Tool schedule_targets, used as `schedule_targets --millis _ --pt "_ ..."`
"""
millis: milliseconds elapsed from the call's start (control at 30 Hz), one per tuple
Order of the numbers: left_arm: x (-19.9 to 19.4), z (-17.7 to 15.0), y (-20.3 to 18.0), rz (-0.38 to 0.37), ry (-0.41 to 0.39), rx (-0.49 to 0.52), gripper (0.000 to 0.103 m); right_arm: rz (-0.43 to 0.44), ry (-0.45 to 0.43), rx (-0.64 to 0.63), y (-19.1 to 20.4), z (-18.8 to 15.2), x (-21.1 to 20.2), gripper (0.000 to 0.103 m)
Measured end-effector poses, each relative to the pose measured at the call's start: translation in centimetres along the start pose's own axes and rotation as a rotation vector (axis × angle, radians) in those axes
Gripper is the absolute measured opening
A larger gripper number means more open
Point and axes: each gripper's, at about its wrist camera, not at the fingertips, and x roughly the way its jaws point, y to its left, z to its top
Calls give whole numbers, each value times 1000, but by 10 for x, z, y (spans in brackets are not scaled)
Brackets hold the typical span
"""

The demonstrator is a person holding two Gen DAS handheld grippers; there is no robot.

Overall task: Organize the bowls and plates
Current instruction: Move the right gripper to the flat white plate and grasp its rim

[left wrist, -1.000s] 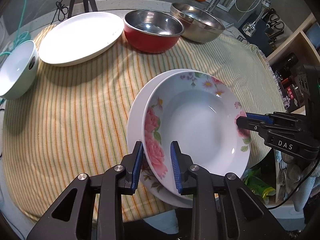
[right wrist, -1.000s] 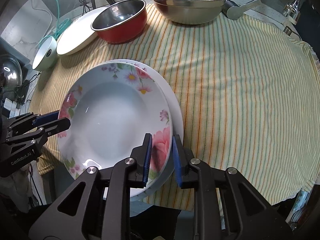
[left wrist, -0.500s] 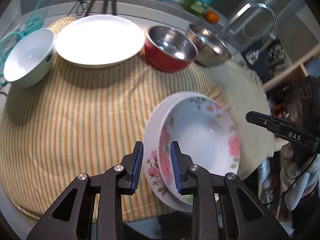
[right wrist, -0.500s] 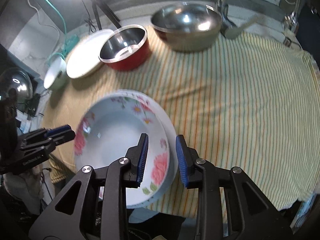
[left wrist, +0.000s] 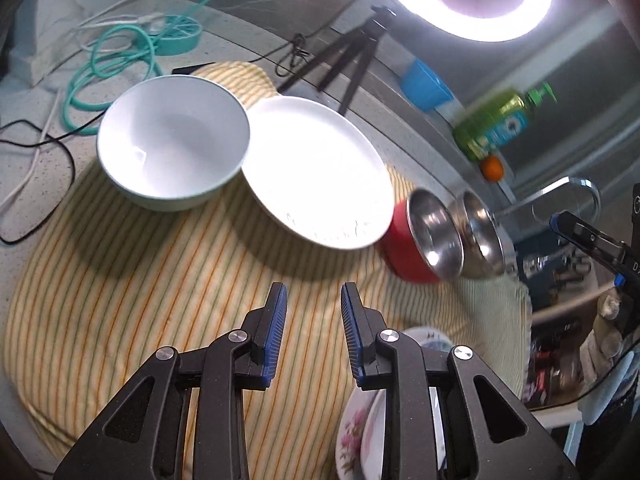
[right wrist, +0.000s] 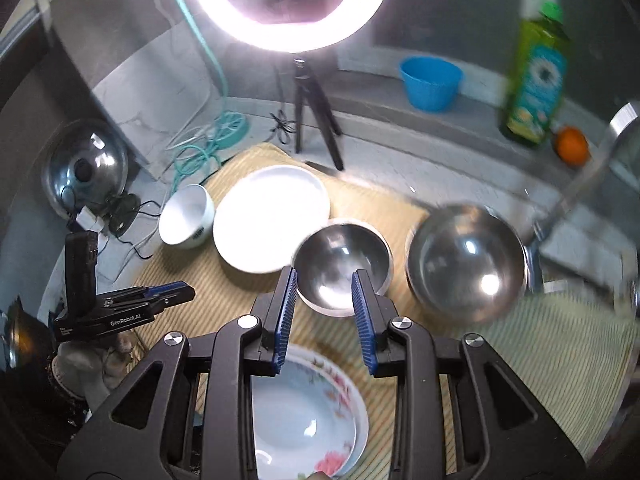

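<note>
A floral deep plate (right wrist: 308, 420) sits nested on another plate at the near edge of the striped cloth; it also shows in the left wrist view (left wrist: 360, 436). A white plate (left wrist: 316, 172) (right wrist: 272, 216) and a white bowl (left wrist: 172, 140) (right wrist: 186, 216) stand at the far left. A red bowl with a steel inside (left wrist: 424, 236) (right wrist: 344, 268) and a steel bowl (left wrist: 482, 236) (right wrist: 466, 264) stand beside them. My left gripper (left wrist: 313, 320) is open and empty above the cloth. My right gripper (right wrist: 324, 312) is open and empty above the floral plate.
The striped cloth (left wrist: 160, 300) covers the counter. A ring light on a tripod (right wrist: 290, 0), a blue cup (right wrist: 430, 82), a green bottle (right wrist: 536, 72), an orange (right wrist: 572, 146), a faucet (left wrist: 568, 188) and teal cables (left wrist: 116, 60) line the back.
Both grippers have let go of the floral plate, opened wider, and lifted up and back from it. The views now tilt toward the back of the counter.
</note>
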Motion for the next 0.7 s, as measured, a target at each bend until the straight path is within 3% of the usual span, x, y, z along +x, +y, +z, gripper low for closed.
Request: schedule_targets --millis 300,700 --pt "21 18 8 39 -75 -108 25 103 105 -113 8 74 89 30" --pt "43 24 18 101 -74 -174 25 141 253 -130 0 105 212 30"
